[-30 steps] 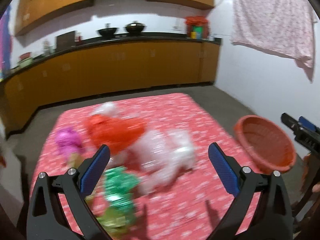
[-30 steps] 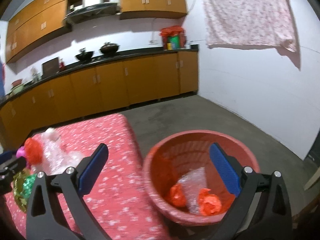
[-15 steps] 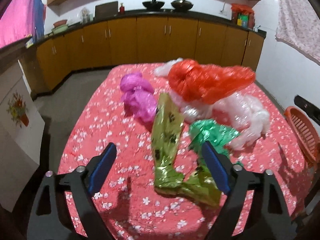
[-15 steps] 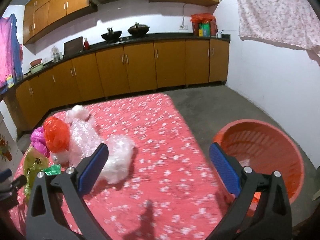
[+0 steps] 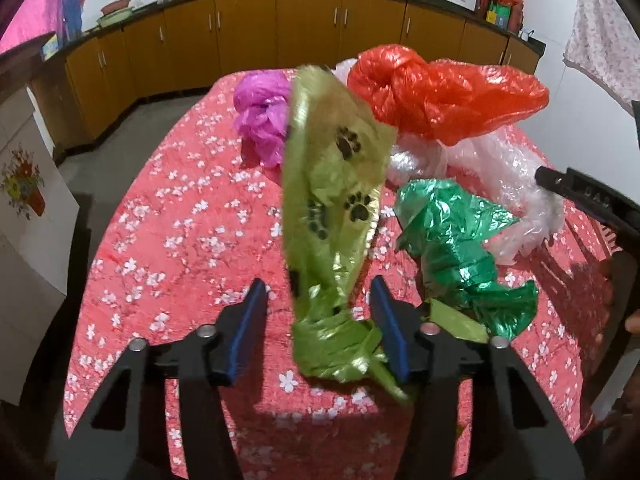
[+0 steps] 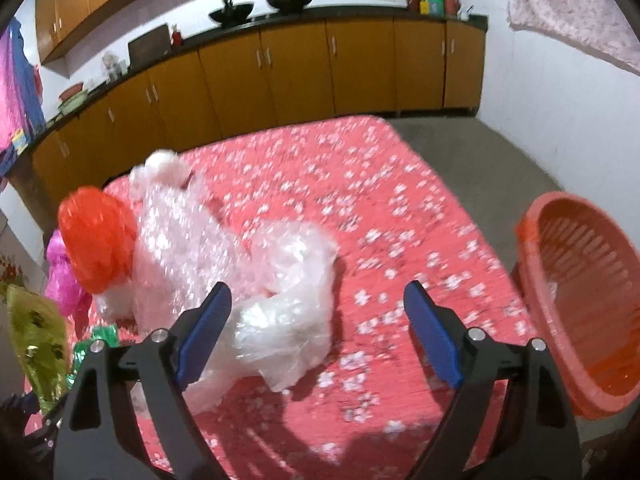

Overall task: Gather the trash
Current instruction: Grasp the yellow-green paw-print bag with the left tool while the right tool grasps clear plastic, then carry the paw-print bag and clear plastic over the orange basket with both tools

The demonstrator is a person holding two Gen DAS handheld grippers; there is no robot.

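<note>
**tinkerbot:** Both grippers have dropped toward the table since a second ago. The left one swung from hovering over the pile to straddling the yellow-green paw-print wrapper [image 5: 336, 216], and the right one left the basket and came over to the clear stuff.

**umi_fan:** Left to right then?

**tinkerbot:** Far left on the red flowered tablecloth [image 5: 168, 216] there's a magenta bag [image 5: 262, 120], then the wrapper. Left gripper [image 5: 318, 322] is about a third open and closing, with the wrapper's crumpled lower end between the blue pads. The right pad looks to be touching it, the left one isn't, so no squeeze yet imo.

**umi_fan:** Which way does it lie?

**tinkerbot:** Long axis runs away from the jaws, up the left wrist view, leaning a bit left at the far end. The jaws cross it at its near end, which is what the pinch needs. Next comes the green foil bag [image 5: 460, 248], with the red bag [image 5: 440, 92] behind it.

**umi_fan:** And the right?

**tinkerbot:** Right gripper [image 6: 316, 336] is wide, just starting to close, empty. The clear plastic bag [image 6: 280, 292] sits toward its left pad. The orange basket [image 6: 580, 292] is far right, off the table edge.
</note>
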